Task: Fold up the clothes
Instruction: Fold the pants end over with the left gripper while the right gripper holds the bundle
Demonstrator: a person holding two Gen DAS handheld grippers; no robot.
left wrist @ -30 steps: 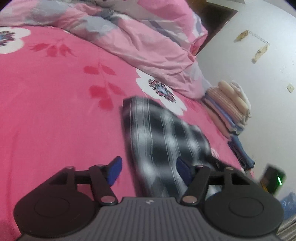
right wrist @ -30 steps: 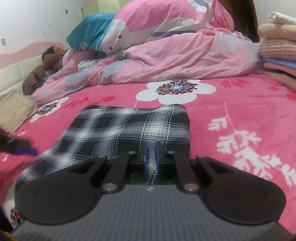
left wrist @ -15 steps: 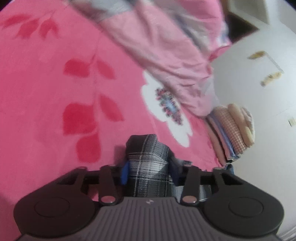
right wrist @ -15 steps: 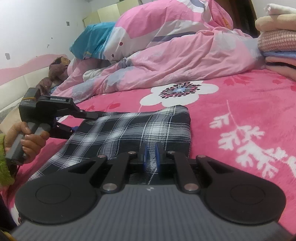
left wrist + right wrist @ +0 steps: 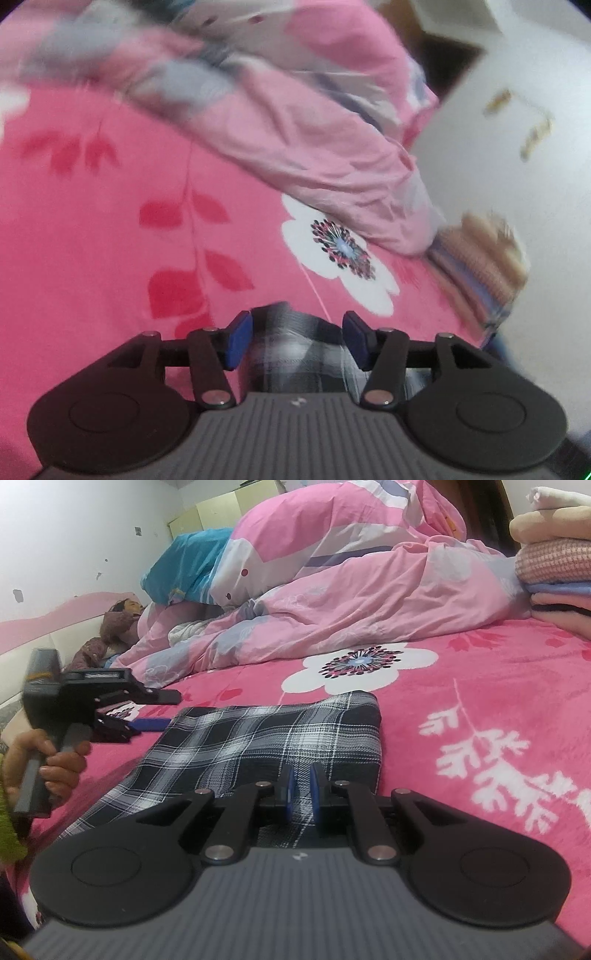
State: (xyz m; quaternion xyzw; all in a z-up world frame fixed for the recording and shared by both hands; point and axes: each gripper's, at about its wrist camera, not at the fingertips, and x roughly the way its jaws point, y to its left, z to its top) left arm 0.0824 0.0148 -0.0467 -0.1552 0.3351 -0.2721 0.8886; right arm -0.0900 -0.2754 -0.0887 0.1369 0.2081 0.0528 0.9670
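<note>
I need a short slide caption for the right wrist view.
Right gripper pinches the folded plaid garment on a pink floral bedspread; the left gripper stands beside it.

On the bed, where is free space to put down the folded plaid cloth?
Free: the pink sheet right of the plaid cloth, before the clothes stack. Also free left of the white flower. Crowded: the quilt behind, and the left gripper beside the cloth.

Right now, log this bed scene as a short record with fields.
garment: plaid cloth, folded flat on the pink floral bedsheet
right gripper: shut on the plaid cloth's near edge
left gripper: jaws just opened, pads clear of the cloth between them
background: crumpled pink duvet; stack of folded clothes at far right
</note>
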